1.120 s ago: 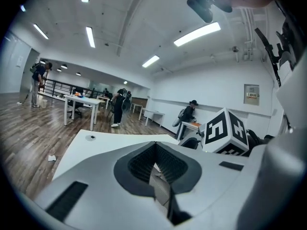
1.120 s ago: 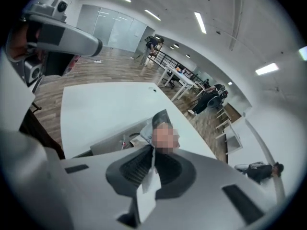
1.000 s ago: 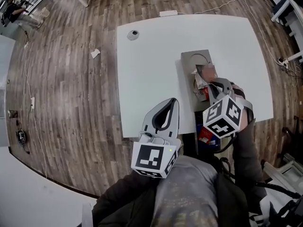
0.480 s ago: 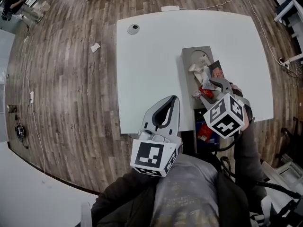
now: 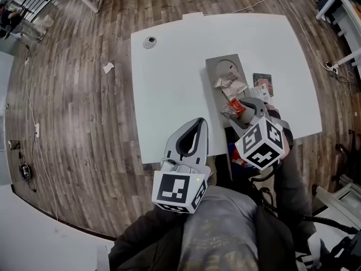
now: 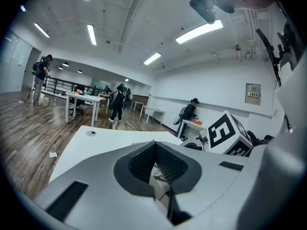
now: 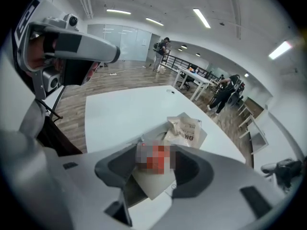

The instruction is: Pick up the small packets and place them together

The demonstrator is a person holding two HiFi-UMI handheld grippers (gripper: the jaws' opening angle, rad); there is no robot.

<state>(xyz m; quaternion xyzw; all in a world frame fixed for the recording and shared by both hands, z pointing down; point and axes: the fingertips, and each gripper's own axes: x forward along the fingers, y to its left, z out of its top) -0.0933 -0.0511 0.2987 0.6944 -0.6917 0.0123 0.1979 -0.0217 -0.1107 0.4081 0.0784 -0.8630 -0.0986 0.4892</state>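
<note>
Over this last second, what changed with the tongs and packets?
The right tongs have just been opening, letting go of the packets bunched at their tips. A red packet lies loose between them on the grey tray, a cream packet beyond it, a dark packet on the table beside. The left tongs stayed shut.

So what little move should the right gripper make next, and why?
Probably lift the right gripper clear of the red packet. Its fingers have just been opening, and the packet lies loose between them on the grey tray, beside the beige packet. A dark packet lies apart on the white table, so it looks next to fetch.
</note>
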